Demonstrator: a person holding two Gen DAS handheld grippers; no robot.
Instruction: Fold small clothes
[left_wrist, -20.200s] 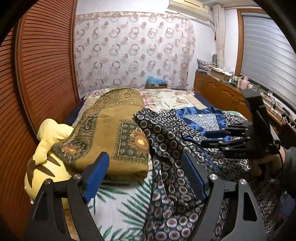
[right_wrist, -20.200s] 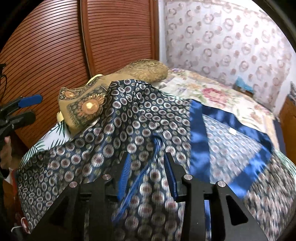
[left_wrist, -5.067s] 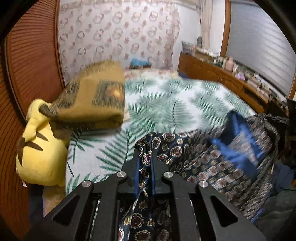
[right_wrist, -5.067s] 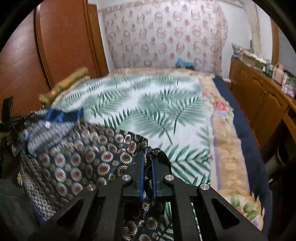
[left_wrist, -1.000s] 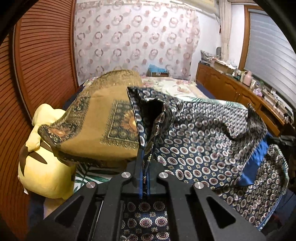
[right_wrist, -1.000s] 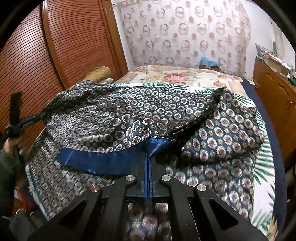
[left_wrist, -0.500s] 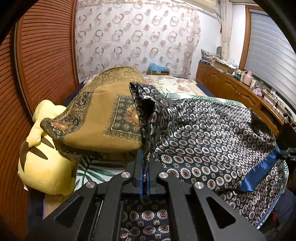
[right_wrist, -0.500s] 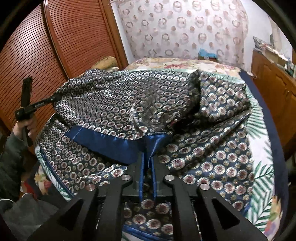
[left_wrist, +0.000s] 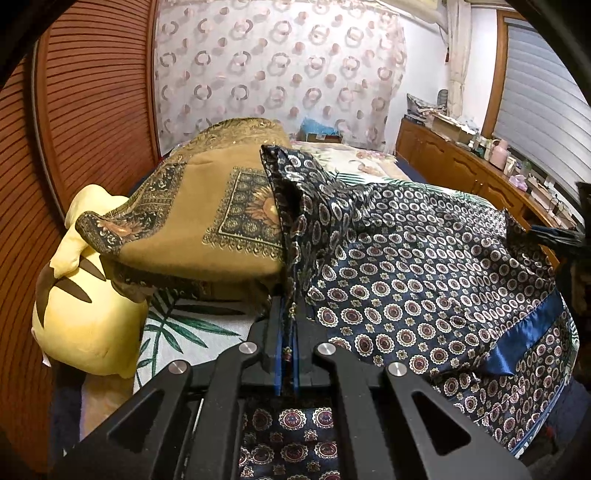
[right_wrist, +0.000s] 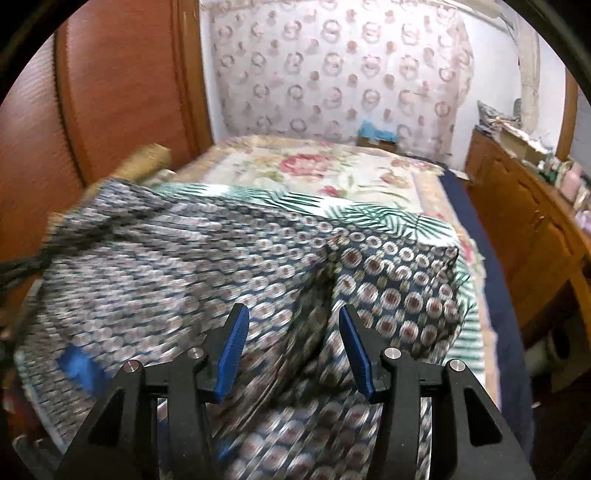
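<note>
A dark blue satin garment with a round medallion print and a plain blue band lies spread over the bed. My left gripper is shut on its left edge and holds that edge up in a ridge. In the right wrist view the same garment is blurred by motion. My right gripper is open above it, with nothing between its blue pads. The right gripper also shows at the far right of the left wrist view.
A folded mustard patterned cloth lies left of the garment, over a yellow plush toy. A wooden slatted wardrobe stands on the left. A wooden sideboard with bottles runs along the right. The bed has a palm-leaf sheet.
My right gripper has opened and let go of the garment's blue-banded edge, and the cloth has dropped flat. My left gripper still holds its edge, now a little lower.
</note>
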